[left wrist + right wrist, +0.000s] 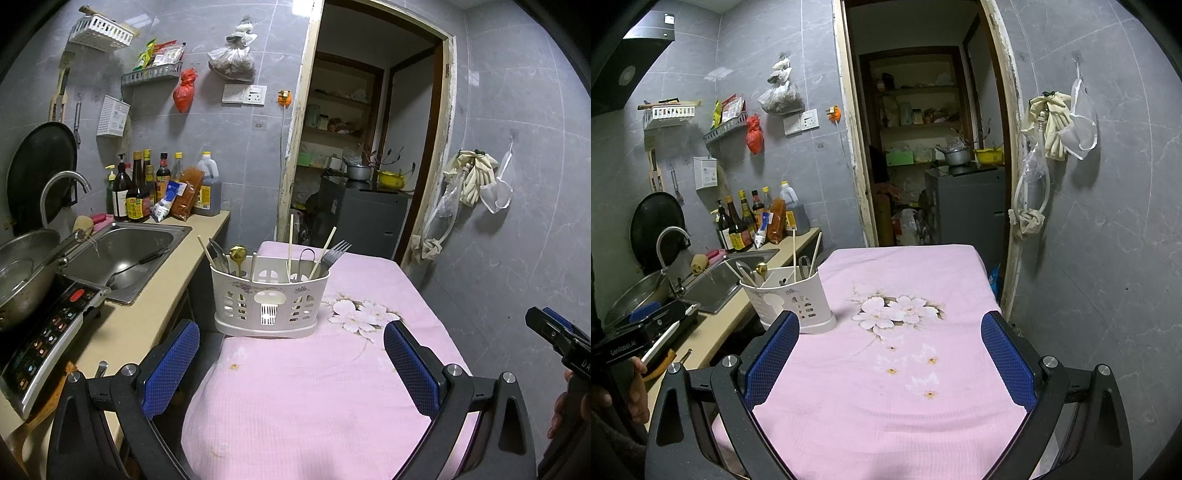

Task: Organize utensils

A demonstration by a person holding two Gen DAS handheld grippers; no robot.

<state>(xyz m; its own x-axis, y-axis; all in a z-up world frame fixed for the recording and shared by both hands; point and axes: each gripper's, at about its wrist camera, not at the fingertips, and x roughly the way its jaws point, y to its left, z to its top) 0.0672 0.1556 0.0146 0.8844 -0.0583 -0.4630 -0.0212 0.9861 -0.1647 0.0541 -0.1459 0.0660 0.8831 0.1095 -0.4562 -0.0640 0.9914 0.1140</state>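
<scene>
The left gripper [291, 365] hung over the near end of a pink cloth [314, 406], its blue-padded fingers [170, 365] spread wide with nothing between them. The right gripper [890, 362] was likewise wide open and empty above the same cloth, past a printed flower [886, 314] on it. In the right wrist view the body of the left tool showed at the left edge, held in a hand [635, 395], and white lettering on it read "GenRobot.AI".

Just ahead of the left gripper, at the cloth's left side, stood a white utensil holder [269, 299] with cut-out walls and a small floral print. The utensils stood upright in it — chopsticks [290, 240], a dark fork [334, 253] and tongs [306, 254] in the right compartment, a gold spoon [237, 254] and grey spoons [218, 254] in the left.

Beyond, left of the cloth, lay a counter with a steel sink [122, 254] and a row of sauce bottles [136, 188]; their labels were too small to read.
</scene>
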